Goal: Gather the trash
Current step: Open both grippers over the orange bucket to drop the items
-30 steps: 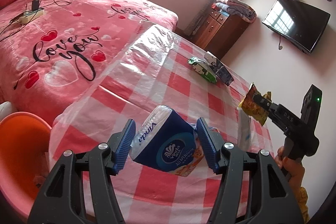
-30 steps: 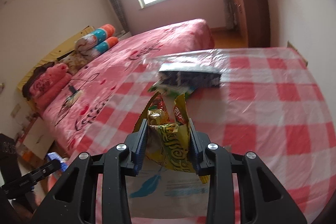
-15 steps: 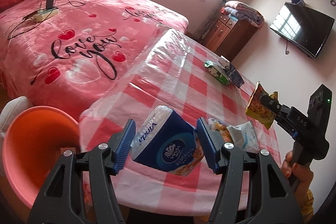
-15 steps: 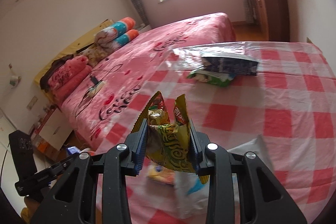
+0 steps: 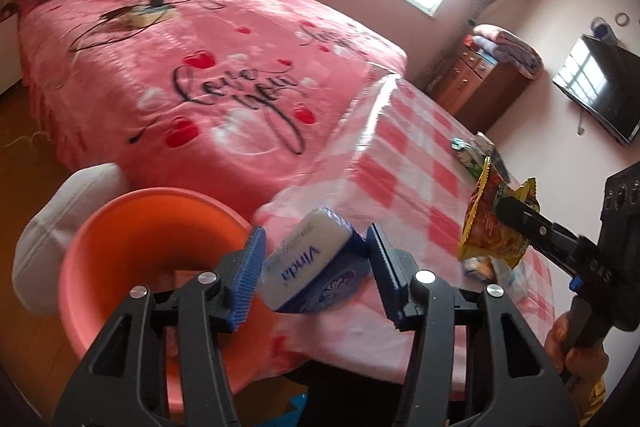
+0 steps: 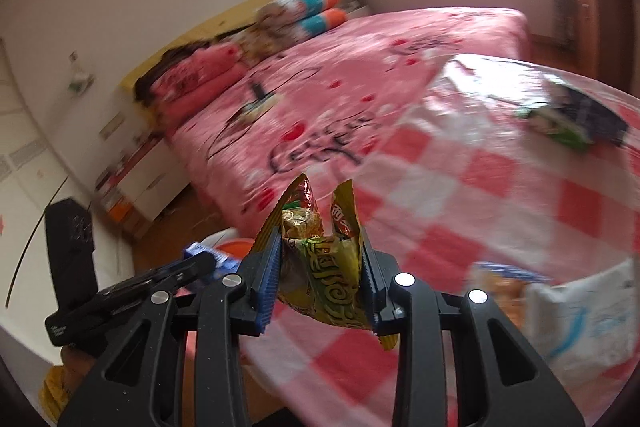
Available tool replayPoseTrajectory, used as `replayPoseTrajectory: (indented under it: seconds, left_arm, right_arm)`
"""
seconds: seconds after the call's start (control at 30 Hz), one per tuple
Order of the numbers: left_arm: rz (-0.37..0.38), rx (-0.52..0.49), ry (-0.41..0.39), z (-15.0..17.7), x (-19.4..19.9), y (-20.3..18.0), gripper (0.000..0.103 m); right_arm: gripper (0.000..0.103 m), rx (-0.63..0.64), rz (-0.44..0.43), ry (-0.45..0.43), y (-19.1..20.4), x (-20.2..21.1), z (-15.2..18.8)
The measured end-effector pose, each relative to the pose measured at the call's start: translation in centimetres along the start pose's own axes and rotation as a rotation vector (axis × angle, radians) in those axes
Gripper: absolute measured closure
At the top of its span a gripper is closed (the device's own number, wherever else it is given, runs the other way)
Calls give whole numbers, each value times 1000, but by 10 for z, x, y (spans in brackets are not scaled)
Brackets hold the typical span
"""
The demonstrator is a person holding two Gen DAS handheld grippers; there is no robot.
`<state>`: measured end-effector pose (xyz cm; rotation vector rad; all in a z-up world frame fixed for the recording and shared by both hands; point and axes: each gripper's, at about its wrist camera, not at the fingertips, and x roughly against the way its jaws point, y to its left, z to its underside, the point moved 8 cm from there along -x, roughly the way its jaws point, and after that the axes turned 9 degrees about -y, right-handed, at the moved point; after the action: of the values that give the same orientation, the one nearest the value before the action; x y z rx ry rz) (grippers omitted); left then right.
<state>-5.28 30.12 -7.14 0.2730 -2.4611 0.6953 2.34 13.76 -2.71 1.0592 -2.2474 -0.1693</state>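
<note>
My left gripper (image 5: 316, 267) is shut on a blue and white Vinda tissue pack (image 5: 308, 263) and holds it at the near rim of an orange bin (image 5: 132, 227) beside the table. My right gripper (image 6: 320, 271) is shut on a crumpled yellow snack wrapper (image 6: 320, 275) above the checked table's (image 6: 500, 195) corner; it also shows in the left wrist view (image 5: 492, 227). The bin's rim peeks out in the right wrist view (image 6: 234, 245), past the left gripper (image 6: 200, 263).
A green packet (image 6: 560, 131) and a dark box (image 6: 596, 115) lie at the table's far side. A white bag (image 6: 592, 311) and an orange wrapper (image 6: 500, 287) lie near the right gripper. A pink bed (image 5: 180, 67) adjoins the table. A white object (image 5: 52, 227) sits behind the bin.
Both grippers have swung left off the table toward the orange bin, each holding its load. The tissue pack now hangs by the bin's rim.
</note>
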Motion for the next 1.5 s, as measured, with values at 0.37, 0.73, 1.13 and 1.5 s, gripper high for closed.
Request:
replayPoseTrajectory:
  seconds: [0.37,0.73,1.13,1.5]
  left_arm:
    - [-110,96,36,15,-14,71,59]
    - [-242,100,-7,10,2,112,37]
    - [-281,61,-99,9,12,120,18]
    - [-240,-65,-81,16,2,76,17]
  right_arm:
    - [67,93,-75,139,55,-67,43]
    - [62,154,-192,220,101,-97,64]
    - [13,175,-124,112,93,-72,50]
    - [11,212,-50,23,61,-34,59]
